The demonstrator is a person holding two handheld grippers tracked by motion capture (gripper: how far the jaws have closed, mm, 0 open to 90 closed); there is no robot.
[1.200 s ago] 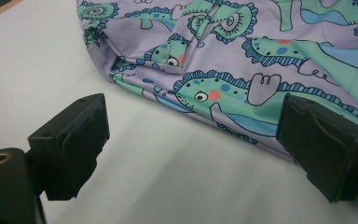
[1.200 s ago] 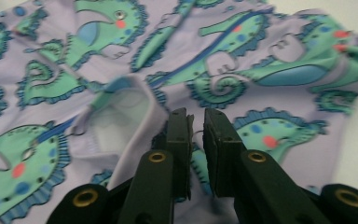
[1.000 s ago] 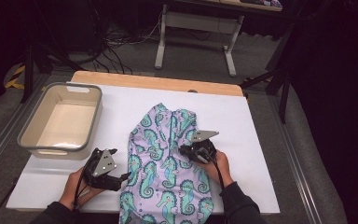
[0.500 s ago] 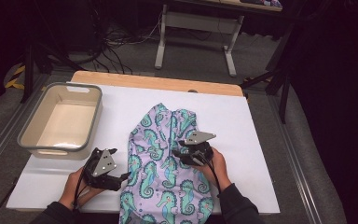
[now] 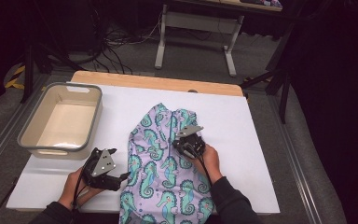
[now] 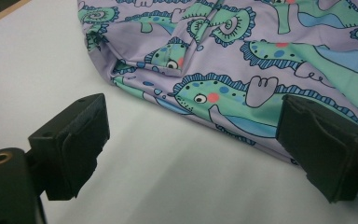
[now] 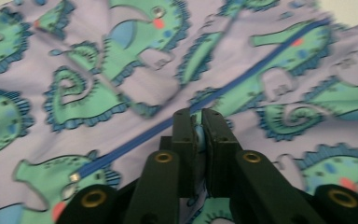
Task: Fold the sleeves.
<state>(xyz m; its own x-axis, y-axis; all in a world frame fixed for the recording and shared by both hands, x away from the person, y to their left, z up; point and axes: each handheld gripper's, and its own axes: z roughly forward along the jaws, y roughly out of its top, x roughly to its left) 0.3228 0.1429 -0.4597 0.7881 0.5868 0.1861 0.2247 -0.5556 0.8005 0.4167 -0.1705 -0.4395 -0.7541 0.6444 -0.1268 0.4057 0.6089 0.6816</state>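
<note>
White table (image 5: 242, 140): right gripper (image 5: 182, 145) pinches seahorse garment (image 5: 161, 182).

Both grippers, left gripper (image 5: 116, 177) and right gripper (image 5: 179, 145), are black with 2 blocky jaws, brass-ringed screw holes, grey 3-cornered plates, black cables; dark sleeves.

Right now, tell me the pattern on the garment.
Teal-green seahorses on lilac fabric, garment, clearest in the left gripper view.
</note>
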